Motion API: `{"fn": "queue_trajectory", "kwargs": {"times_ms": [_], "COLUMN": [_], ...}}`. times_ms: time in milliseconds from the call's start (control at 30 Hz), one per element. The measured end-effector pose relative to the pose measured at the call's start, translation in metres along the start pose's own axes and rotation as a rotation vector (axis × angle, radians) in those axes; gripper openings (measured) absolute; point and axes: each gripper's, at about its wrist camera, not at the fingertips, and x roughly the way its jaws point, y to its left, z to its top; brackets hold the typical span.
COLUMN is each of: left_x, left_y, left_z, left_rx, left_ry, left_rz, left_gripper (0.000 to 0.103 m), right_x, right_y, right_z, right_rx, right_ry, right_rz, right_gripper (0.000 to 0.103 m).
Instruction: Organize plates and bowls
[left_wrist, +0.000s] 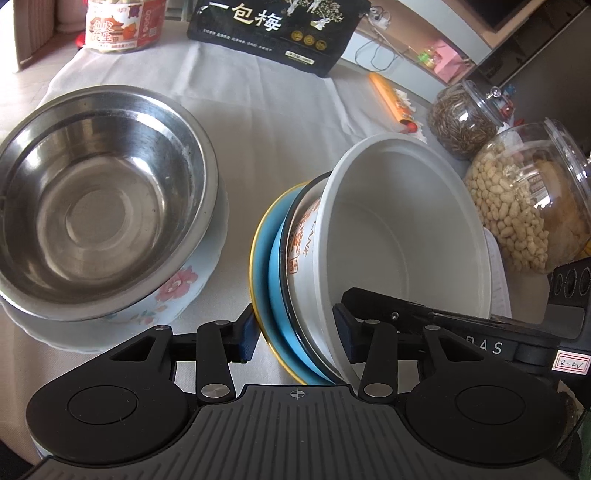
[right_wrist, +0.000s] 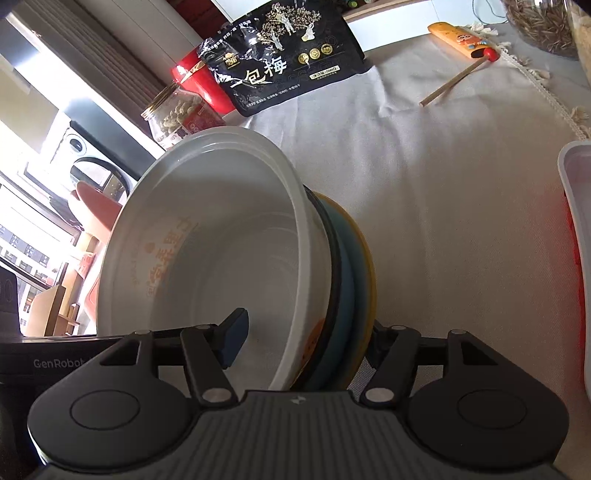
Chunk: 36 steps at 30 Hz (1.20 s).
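The white bowl (left_wrist: 402, 236), smooth plastic with orange print on its wall, sits nested in a blue plate (left_wrist: 280, 280) with a thin gold rim, and the whole stack is tipped on edge above the cloth-covered table (left_wrist: 280, 122), its mouth facing the right side of the left wrist view. The left gripper (left_wrist: 299, 332) straddles the stack's lower edge, half open: its left pad (left_wrist: 247, 336) lies against the plate's gold rim and its right pad sits inside the bowl, though whether both pads press cannot be told. The right gripper (right_wrist: 306, 339) spans the same stack from the other side, one pad (right_wrist: 232, 339) inside the bowl and the other finger hidden behind the plate, so its hold cannot be told either. To the left stands a shiny steel bowl (left_wrist: 107, 199) nested in a floral bowl (left_wrist: 173, 291). Farther off are a black snack bag (left_wrist: 273, 33), a jar of peanuts (left_wrist: 532, 199) and a jar of seeds (left_wrist: 465, 114), both clear and rounded.
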Motion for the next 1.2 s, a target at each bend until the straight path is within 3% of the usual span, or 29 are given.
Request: {"fn": "queue_trajectory", "kwargs": {"times_ms": [167,400,533,633,700,800,900,1100,1200], "left_x": [-0.013,-0.013,-0.011,-0.019,-0.021,-0.019,-0.016,-0.008,-0.002], "left_y": [0.007,0.005,0.01,0.012,0.008,0.003,0.002,0.004,0.004], "left_z": [-0.019,-0.017,-0.011,-0.003,0.002,0.009,0.012,0.023,0.024], "left_rx": [0.04,0.081,0.049,0.039,0.045,0.077,0.112,0.164,0.195], "left_ry": [0.047,0.015,0.037,0.016,0.025,0.054,0.075,0.115,0.147], "left_rz": [0.004,0.036,0.012,0.033,0.044,0.05,0.048,0.021,0.011], "left_gripper": [0.046,0.043,0.042,0.042,0.042,0.045,0.045,0.044,0.044], "right_x": [-0.007,-0.006,-0.009,0.0,0.005,0.003,-0.006,-0.018,-0.019], "right_y": [0.01,0.013,0.021,0.032,0.04,0.05,0.055,0.062,0.063], "right_z": [-0.024,-0.027,-0.01,0.015,0.026,0.026,0.014,-0.01,-0.014], "right_rx": [-0.024,-0.022,-0.085,-0.211,-0.297,-0.355,-0.35,-0.19,-0.19], "right_ry": [0.057,0.049,0.034,0.111,0.136,0.093,0.062,-0.231,-0.229], "right_rz": [0.046,0.06,-0.009,-0.055,-0.132,-0.293,-0.284,-0.387,-0.457], "right_gripper": [0.066,0.071,0.071,0.072,0.072,0.076,0.076,0.077,0.077]}}
